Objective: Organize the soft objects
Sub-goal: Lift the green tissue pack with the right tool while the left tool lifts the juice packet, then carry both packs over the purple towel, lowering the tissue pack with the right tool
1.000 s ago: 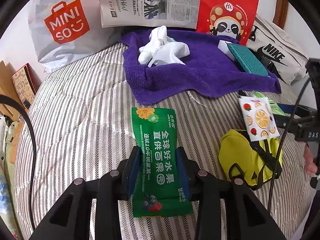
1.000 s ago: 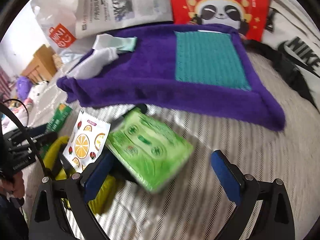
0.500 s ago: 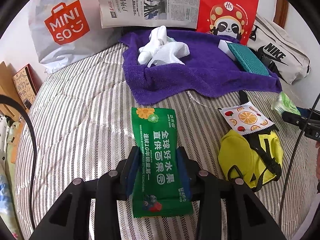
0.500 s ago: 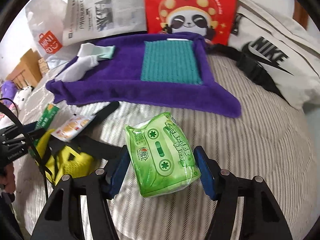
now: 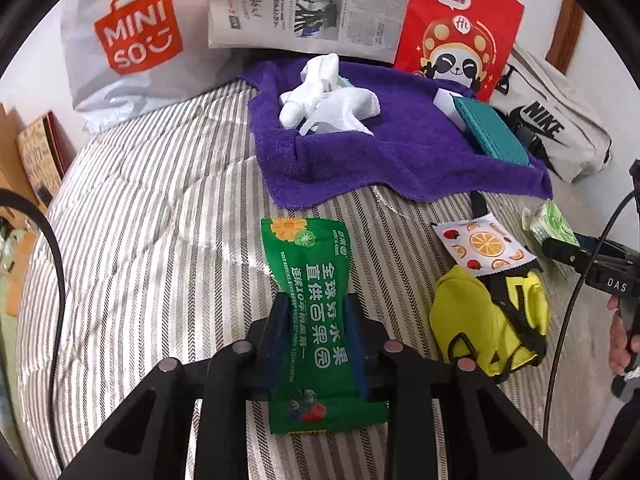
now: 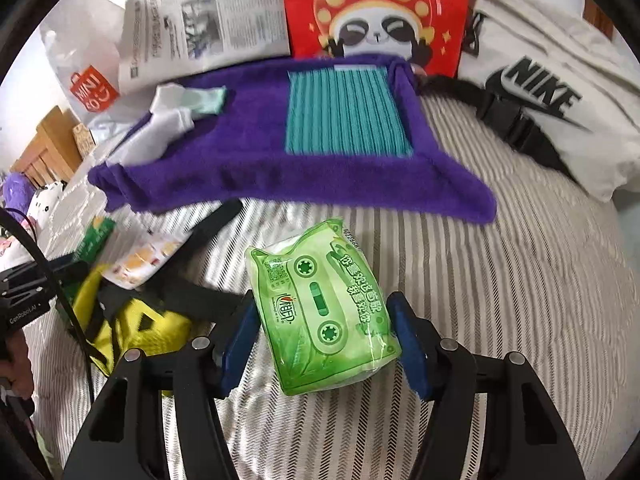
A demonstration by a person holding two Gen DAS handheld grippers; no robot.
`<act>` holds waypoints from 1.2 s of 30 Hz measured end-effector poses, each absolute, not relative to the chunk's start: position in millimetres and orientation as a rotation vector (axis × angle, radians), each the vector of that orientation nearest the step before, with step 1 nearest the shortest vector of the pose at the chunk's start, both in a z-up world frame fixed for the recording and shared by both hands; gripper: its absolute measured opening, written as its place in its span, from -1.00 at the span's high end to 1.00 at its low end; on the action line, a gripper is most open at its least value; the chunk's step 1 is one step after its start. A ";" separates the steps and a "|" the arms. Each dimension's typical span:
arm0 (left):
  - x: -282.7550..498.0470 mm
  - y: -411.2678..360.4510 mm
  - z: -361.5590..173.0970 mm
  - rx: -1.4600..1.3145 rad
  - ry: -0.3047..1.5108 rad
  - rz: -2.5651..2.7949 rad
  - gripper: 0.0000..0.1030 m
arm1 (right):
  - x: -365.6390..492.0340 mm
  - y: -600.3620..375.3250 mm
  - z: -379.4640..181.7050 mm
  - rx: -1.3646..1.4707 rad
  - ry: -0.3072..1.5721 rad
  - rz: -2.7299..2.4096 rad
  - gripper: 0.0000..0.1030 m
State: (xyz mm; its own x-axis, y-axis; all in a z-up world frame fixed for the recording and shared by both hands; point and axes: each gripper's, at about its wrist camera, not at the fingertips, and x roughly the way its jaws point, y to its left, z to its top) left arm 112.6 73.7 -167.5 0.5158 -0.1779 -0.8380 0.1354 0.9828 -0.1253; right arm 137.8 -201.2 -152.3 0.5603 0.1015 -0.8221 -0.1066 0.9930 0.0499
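A long green snack packet (image 5: 308, 256) lies on the striped bedcover, and my left gripper (image 5: 318, 312) is closing on it: the pads press its sides and pinch its middle narrower. My right gripper (image 6: 320, 308) is shut on a light green tissue pack (image 6: 316, 272), one blue pad against each side. From the left wrist view the tissue pack (image 5: 550, 222) sits in that gripper (image 5: 560, 244) at the right edge. Farther back lies a purple towel (image 5: 400, 152) with white socks (image 5: 328, 100) and a folded teal cloth (image 6: 344, 112) on it.
A yellow pouch (image 5: 464, 308) with black straps lies right of the packet, a fruit-print sachet (image 5: 484, 246) resting on it. Along the back stand a Miniso bag (image 5: 132, 40), a newspaper (image 5: 304, 4), a red panda bag (image 5: 456, 28) and a white Nike bag (image 5: 560, 128).
My right gripper closed on the tissue pack and drew it right, away from the fruit-print sachet, which now lies flatter on the pouch. My left gripper squeezed the green packet tighter.
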 end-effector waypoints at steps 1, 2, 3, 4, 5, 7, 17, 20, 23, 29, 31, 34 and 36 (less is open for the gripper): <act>111.8 74.1 -166.9 -0.049 1.013 -0.194 0.56 | 136.6 -198.9 -149.4 -0.018 0.958 0.123 -0.23; 111.3 74.1 -166.8 -0.047 1.013 -0.195 0.57 | 135.6 -197.7 -147.6 -0.022 0.953 0.128 -0.23; 111.1 73.9 -167.1 -0.045 1.013 -0.194 0.58 | 134.2 -196.8 -146.1 -0.021 0.952 0.136 -0.23; 111.1 73.6 -167.2 -0.044 1.013 -0.195 0.60 | 132.9 -196.7 -144.8 -0.018 0.950 0.140 -0.23; 111.0 73.6 -166.8 -0.044 1.013 -0.194 0.62 | 131.6 -197.0 -143.3 -0.014 0.947 0.143 -0.23; 110.3 73.6 -164.7 -0.046 1.012 -0.194 0.68 | 129.3 -198.2 -140.9 -0.013 0.943 0.143 -0.23; 111.9 76.3 -166.0 -0.043 1.023 -0.190 0.67 | 127.4 -207.3 -142.3 0.003 0.955 0.141 -0.23; 112.5 71.0 -168.7 -0.010 1.027 -0.179 0.47 | 129.3 -206.0 -146.4 0.008 0.970 0.150 -0.23; 112.8 63.6 -168.7 0.031 1.016 -0.162 0.51 | 129.4 -203.5 -148.5 0.006 0.976 0.158 -0.23; 113.1 72.9 -164.3 -0.040 1.021 -0.199 0.73 | 125.0 -203.5 -140.3 0.001 0.956 0.163 -0.23; 111.4 75.4 -161.6 -0.049 1.018 -0.191 0.73 | 124.3 -204.7 -134.3 0.000 0.943 0.160 -0.23; 108.8 78.2 -155.3 -0.076 1.004 -0.208 0.73 | 125.9 -206.5 -127.3 -0.006 0.933 0.153 -0.23; 106.6 80.6 -149.4 -0.086 0.991 -0.205 0.73 | 127.4 -207.4 -123.6 -0.007 0.926 0.154 -0.23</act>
